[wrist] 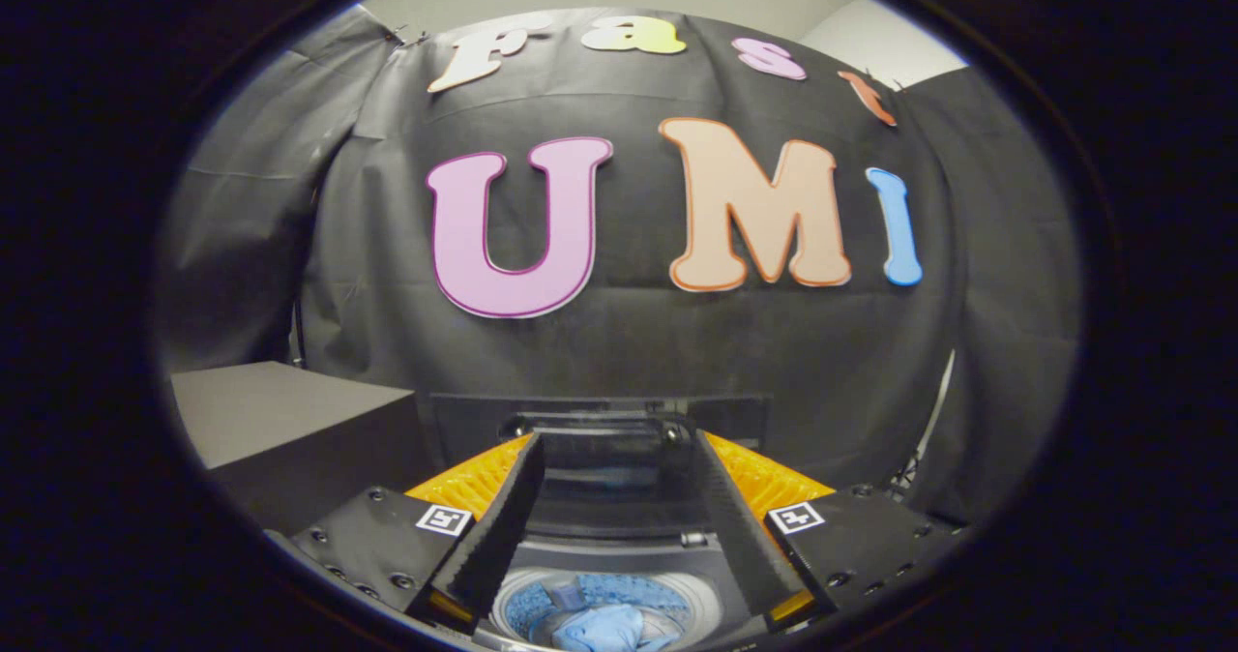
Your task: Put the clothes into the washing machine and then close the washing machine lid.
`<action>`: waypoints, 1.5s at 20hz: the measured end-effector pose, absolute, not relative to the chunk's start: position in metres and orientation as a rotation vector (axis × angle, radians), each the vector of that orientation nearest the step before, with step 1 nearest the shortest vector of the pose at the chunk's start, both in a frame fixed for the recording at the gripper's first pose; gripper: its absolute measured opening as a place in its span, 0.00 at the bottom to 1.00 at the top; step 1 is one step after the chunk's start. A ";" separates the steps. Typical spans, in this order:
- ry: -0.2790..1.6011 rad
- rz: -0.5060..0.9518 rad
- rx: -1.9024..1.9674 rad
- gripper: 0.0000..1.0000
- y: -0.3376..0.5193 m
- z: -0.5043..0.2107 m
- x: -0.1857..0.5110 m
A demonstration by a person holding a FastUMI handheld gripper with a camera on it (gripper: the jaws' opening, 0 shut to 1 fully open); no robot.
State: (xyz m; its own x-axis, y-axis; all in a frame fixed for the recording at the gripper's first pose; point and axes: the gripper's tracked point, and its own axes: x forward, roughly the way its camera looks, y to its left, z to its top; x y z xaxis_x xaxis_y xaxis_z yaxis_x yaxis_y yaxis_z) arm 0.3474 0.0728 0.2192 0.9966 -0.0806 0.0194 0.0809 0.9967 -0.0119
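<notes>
In the gripper view, the gripper hangs above a top-loading washing machine, looking along its two fingers toward the black cloth wall of the booth. The jaws stand apart with nothing between them; through the gap shows the raised lid, standing upright at the back of the machine just ahead of the fingertips. Whether the fingertips touch the lid's upper edge I cannot tell; they look close on either side of it.

Below and between the fingers lies the round drum opening, and inside it a light blue piece of clothing sits bunched on the drum floor. So the clothes appear to be in already, and closing the lid seems to be the step that remains.

To the left of the machine stands a grey box or counter, well apart from the fingers.

What could go wrong from here: with the jaws this wide, the fingers might slide past the lid's edge instead of catching it, so the lid stays up. Pushed from one corner, it might twist or drop hard and slam. If any cloth rides up over the rim, the lid could trap it and fail to seat.
</notes>
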 end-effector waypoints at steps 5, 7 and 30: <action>-0.045 -0.087 -0.048 0.96 0.104 0.245 0.443; -0.026 -0.119 -0.044 0.96 0.107 0.240 0.472; 0.126 -0.112 -0.038 0.98 0.107 0.169 0.407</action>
